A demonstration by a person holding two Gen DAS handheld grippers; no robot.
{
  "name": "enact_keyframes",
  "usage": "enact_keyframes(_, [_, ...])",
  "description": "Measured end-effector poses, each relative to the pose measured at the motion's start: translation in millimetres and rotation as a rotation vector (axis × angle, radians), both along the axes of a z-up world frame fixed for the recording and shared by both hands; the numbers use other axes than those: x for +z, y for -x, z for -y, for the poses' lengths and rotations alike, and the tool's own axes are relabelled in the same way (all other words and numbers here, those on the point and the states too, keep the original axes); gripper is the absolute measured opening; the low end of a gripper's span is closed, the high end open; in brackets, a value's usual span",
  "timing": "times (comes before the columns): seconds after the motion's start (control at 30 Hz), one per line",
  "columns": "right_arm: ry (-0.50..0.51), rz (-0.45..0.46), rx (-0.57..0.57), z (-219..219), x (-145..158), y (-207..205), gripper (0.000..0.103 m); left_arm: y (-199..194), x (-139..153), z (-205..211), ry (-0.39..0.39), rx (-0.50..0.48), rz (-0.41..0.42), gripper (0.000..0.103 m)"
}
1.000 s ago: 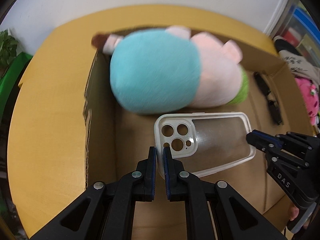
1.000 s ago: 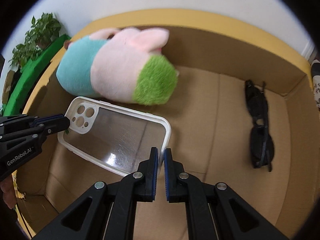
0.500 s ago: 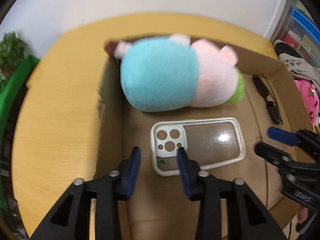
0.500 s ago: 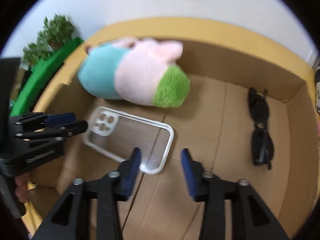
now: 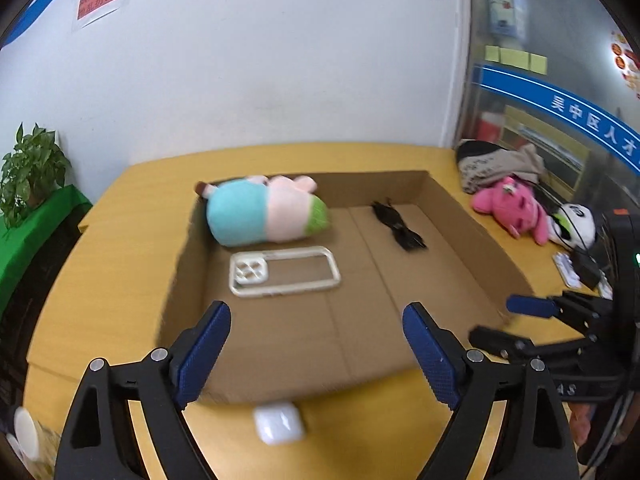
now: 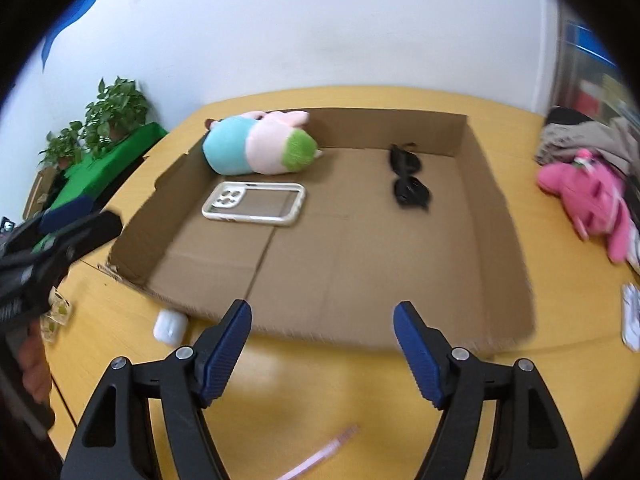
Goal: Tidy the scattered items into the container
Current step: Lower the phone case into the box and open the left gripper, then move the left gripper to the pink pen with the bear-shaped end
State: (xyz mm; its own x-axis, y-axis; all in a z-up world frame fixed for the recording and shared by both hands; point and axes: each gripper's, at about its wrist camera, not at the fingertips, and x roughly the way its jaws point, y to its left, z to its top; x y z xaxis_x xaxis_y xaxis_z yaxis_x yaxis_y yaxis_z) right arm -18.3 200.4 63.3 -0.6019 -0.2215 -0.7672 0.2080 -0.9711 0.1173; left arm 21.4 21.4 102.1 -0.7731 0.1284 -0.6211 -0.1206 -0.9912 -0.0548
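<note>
Cardboard box (image 5: 472, 232) holds the phone case (image 5: 284, 270), well beyond both grippers' empty, opening fingers (image 5: 202, 350).

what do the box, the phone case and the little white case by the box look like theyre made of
Box: brown corrugated cardboard, matte, with fold creases and a ragged torn edge.
Phone case: likely clear glossy plastic with a whitish, perhaps rubbery rim; the cardboard shows through its back.
Little white case: smooth, shiny hard plastic by its look, with rounded corners; blurred, so not certain.
</note>
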Motion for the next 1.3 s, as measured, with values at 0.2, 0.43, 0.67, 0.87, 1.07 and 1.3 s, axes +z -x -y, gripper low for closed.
enact_keyframes(0.2, [-0.014, -0.022, -0.014, -7.0, 4.7, -28.9, 0.074, -29.9, -10.0, -24.3, -0.032, -0.02, 0.002, 0.091])
enact_keyframes(0.43, [-0.02, -0.058, -0.009, -9.5, 16.1, -55.5, 0.074, -53.1, -5.0, -30.7, -0.05, 0.002, -0.02, 0.093])
enact_keyframes(0.67, [-0.018, -0.073, -0.012, -13.5, 19.8, -68.1, 0.073, -67.4, -4.4, -39.3, -0.045, -0.022, -0.027, 0.094])
enact_keyframes(0.87, [-0.018, -0.042, -0.024, -19.9, 10.1, -76.2, 0.074, -82.7, -20.0, -50.7, -0.026, -0.081, 0.012, 0.094])
enact_keyframes(1.07, [0.004, 0.05, -0.039, -32.6, -23.3, -82.6, 0.074, -104.8, -55.2, -65.3, -0.026, -0.17, 0.114, 0.094])
enact_keyframes(1.3, [0.03, 0.138, -0.06, -41.4, -55.2, -88.0, 0.074, -119.4, -91.6, -87.1, -0.007, -0.258, 0.222, 0.094])
